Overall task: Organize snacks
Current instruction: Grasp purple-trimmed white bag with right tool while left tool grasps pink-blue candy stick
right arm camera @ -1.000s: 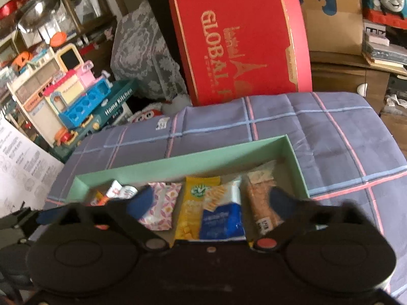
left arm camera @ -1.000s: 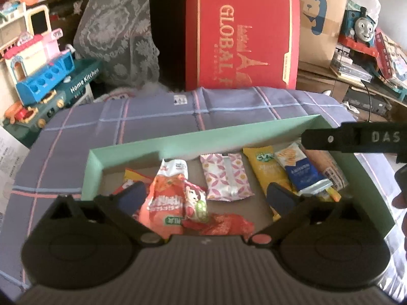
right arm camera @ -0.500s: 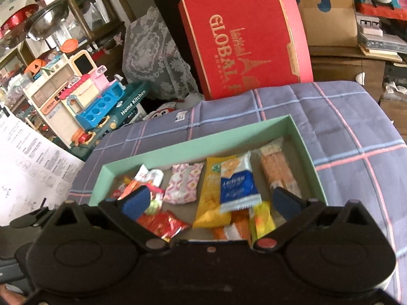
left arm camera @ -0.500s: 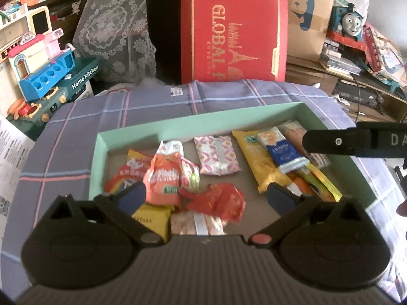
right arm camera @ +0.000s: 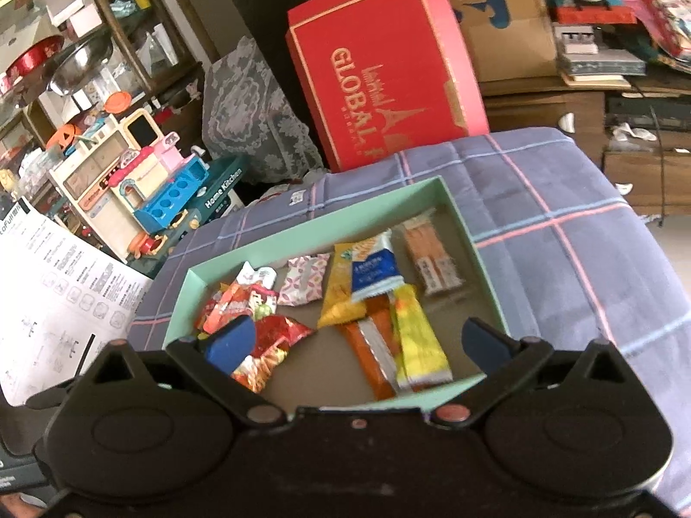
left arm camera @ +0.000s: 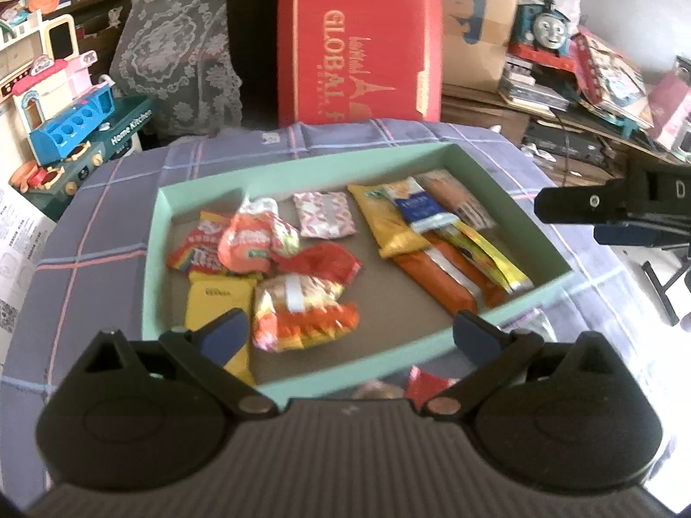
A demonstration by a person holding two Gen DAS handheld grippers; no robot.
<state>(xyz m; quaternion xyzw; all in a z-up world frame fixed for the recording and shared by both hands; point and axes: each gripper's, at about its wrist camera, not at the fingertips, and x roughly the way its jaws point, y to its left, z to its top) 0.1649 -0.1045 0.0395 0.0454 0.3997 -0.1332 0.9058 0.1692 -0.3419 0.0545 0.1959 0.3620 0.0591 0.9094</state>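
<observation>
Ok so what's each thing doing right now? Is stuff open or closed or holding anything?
left gripper: open, holding nothing
right gripper: open, holding nothing
green box: lid off, snacks lying inside
blue packet: sealed, lying on the yellow packet
pink patterned packet: sealed, flat on the box floor
red gift box: closed, standing upright

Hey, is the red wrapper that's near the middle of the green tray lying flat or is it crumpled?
Crumpled. The red wrapper bulges in creased, shiny folds on the green tray floor, unlike the flat pink patterned packet behind it.
</observation>
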